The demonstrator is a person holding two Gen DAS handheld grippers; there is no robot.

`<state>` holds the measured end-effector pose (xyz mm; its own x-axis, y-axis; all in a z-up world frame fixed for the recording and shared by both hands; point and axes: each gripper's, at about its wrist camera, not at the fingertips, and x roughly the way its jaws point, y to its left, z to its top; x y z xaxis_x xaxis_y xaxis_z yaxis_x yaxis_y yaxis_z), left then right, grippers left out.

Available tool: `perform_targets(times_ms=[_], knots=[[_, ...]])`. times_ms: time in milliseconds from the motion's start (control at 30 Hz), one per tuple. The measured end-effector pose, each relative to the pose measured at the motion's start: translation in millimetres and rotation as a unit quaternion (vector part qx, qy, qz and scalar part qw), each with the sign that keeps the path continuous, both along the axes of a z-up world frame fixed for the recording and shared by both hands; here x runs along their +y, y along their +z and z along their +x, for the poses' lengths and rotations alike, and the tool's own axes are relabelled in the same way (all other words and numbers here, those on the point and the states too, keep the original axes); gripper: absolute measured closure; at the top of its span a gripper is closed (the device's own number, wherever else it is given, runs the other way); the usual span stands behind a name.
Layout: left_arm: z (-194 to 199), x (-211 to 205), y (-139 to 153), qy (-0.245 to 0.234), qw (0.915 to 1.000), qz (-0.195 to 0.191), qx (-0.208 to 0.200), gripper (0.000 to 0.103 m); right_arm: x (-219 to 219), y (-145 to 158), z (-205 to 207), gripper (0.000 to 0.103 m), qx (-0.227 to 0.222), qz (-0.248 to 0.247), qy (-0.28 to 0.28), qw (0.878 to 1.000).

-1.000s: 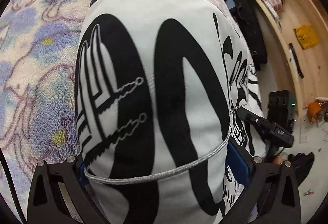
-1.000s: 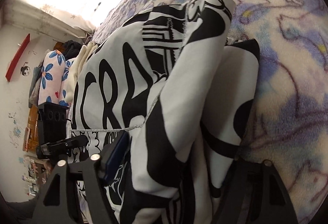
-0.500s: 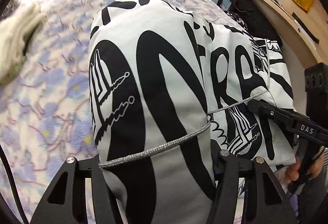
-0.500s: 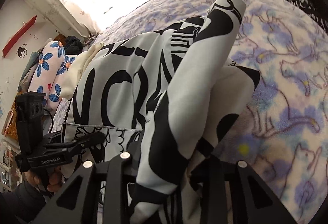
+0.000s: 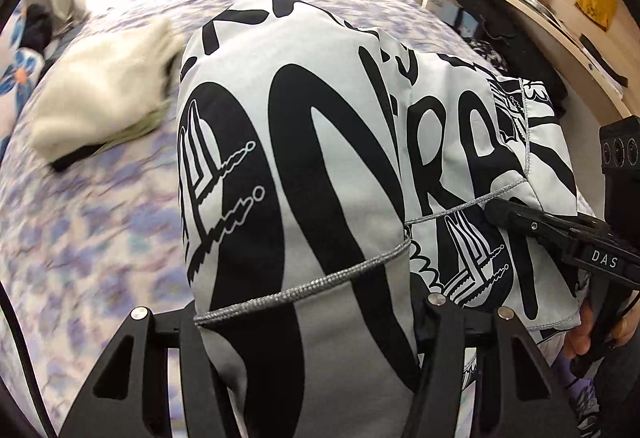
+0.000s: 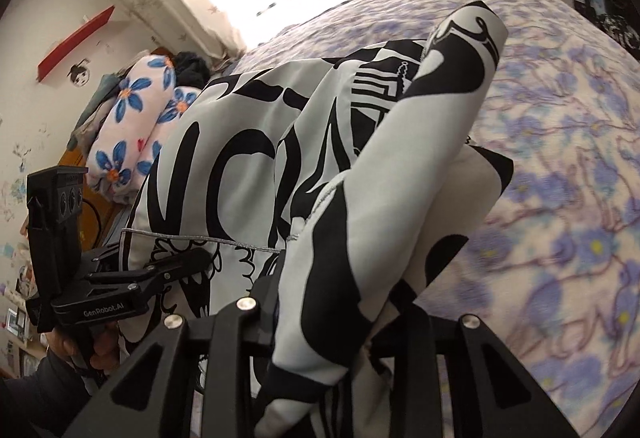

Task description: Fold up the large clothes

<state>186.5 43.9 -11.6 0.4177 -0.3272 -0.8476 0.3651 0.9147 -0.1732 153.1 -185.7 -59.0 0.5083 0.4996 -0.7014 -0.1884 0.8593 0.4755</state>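
I have lifted the white garment with bold black lettering (image 5: 304,165) higher off the purple floral blanket (image 5: 88,238); my left claw (image 5: 304,322) and right claw (image 6: 348,322) stay clenched on its near edge, ready to fold it forward.

Bedroom — floral bed (image 5: 100,238), pillows (image 6: 132,117)

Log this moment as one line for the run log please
step: fold lift | left gripper: shut on printed garment | right gripper: shut on printed garment | garment: over bed
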Motion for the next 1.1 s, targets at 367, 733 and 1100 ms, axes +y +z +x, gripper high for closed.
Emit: perform_targets(times_ms=[367,733,1100], knots=[[-29,157,-6,0.075,0.9969,0.014,0.018,0.048,144,-4,2,0.075,0.022,-0.003,0.086,0.996],[18,237,8,0.101,0.9943,0.032,-0.006,0.048,230,11,46,0.075,0.009,0.003,0.110,0.994],[167,283,42,0.092,0.9927,0.052,-0.059,0.048,282,37,188,0.075,-0.031,0.021,0.092,0.995]])
